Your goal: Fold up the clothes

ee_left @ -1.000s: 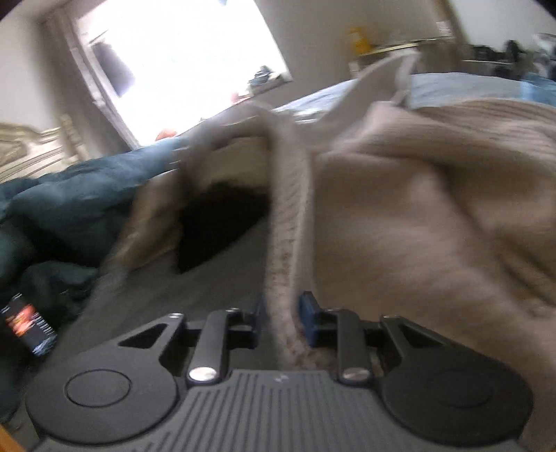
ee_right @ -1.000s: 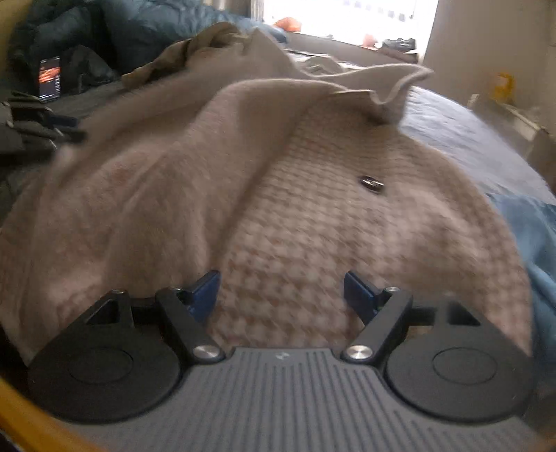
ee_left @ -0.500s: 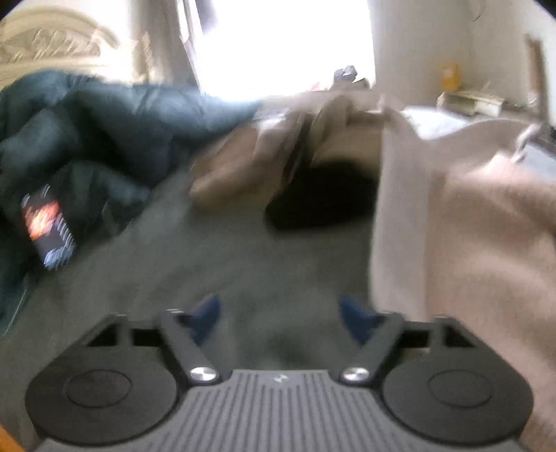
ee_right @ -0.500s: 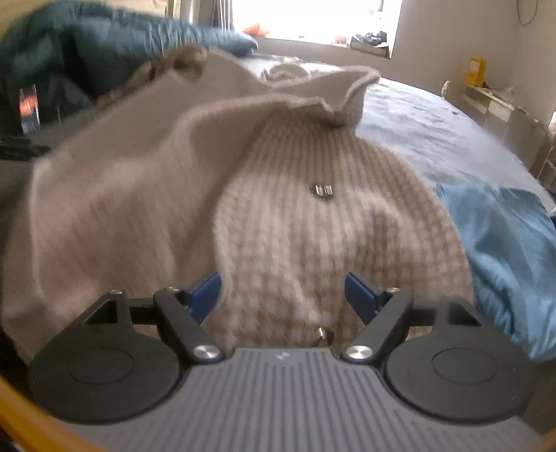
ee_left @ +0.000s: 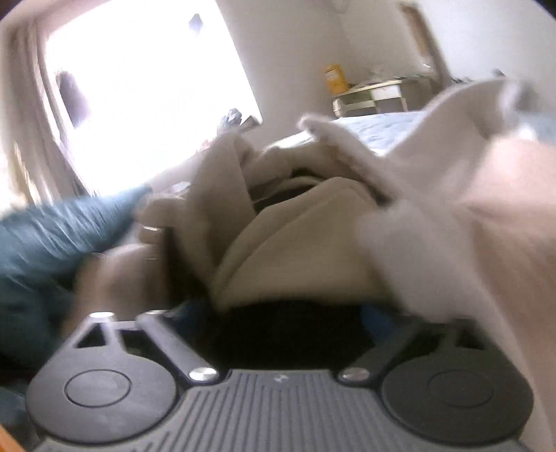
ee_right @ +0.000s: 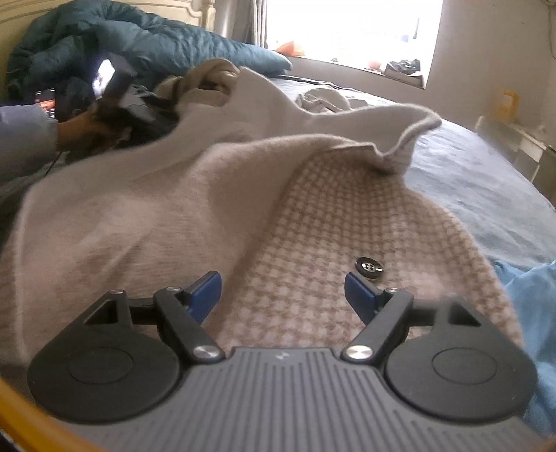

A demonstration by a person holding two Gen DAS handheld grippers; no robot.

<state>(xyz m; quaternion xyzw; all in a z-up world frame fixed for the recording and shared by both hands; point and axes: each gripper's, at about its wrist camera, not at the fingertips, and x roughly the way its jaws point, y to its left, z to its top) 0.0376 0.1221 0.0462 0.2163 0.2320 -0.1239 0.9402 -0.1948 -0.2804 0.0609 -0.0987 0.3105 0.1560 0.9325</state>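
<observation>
the beige knit cardigan (ee_right: 194, 194) lies spread over the blue bedsheet (ee_right: 479, 187), its houndstooth front panel (ee_right: 333, 250) facing up with a dark button (ee_right: 369, 267) sewn near the right gripper's right fingertip. its plain collar edge (ee_right: 399, 139) is curled up at the far end. the right gripper (ee_right: 283, 293) hovers low over the panel with its blue pads (ee_right: 205, 292) spread wide, gripping nothing. the left gripper (ee_left: 281, 313) points at a crumpled khaki garment (ee_left: 278, 236) with dark fabric (ee_left: 288, 330) just under it; the view is blurred, but the finger arms are splayed apart and nothing sits between them. a pale fold of the cardigan (ee_left: 469, 215) fills the right of that view. a light blue garment (ee_right: 528, 299) lies just beside the cardigan on the right. a teal duvet (ee_right: 146, 41) is heaped by the headboard, near a bright window (ee_right: 351, 27).
</observation>
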